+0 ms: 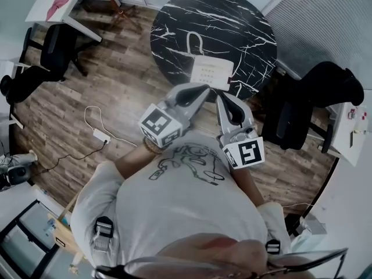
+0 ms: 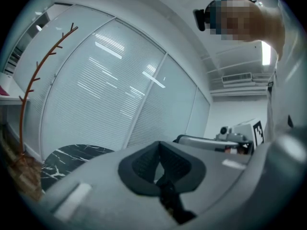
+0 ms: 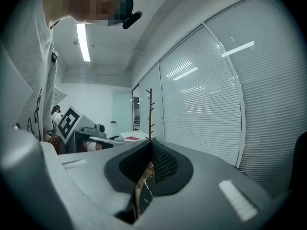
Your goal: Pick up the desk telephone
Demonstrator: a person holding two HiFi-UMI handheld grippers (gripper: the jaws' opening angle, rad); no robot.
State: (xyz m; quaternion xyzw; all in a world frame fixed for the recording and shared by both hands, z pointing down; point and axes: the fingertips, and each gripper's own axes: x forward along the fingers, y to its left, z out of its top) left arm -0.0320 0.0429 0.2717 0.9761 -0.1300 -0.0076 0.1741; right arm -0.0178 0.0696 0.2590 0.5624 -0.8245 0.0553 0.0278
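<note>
A white desk telephone (image 1: 208, 68) with its handset (image 1: 193, 42) sits on the near side of a round black marble table (image 1: 174, 22). In the head view my left gripper (image 1: 203, 90) is held level just short of the table's near edge, jaws shut and empty. My right gripper (image 1: 220, 99) is beside it, also shut with nothing between the pads, its tips a little below the phone in the picture. The left gripper view shows closed pads (image 2: 165, 164) and the table (image 2: 67, 159) at lower left. In the right gripper view the black pads (image 3: 165, 164) meet. The phone is hidden in both gripper views.
Black office chairs stand at the right (image 1: 302, 106) and at the left (image 1: 49, 57). A white power strip with cable (image 1: 102, 136) lies on the wooden floor. A red coat stand (image 2: 36, 80) rises by the blinds. A white desk (image 1: 58, 2) is at the top left.
</note>
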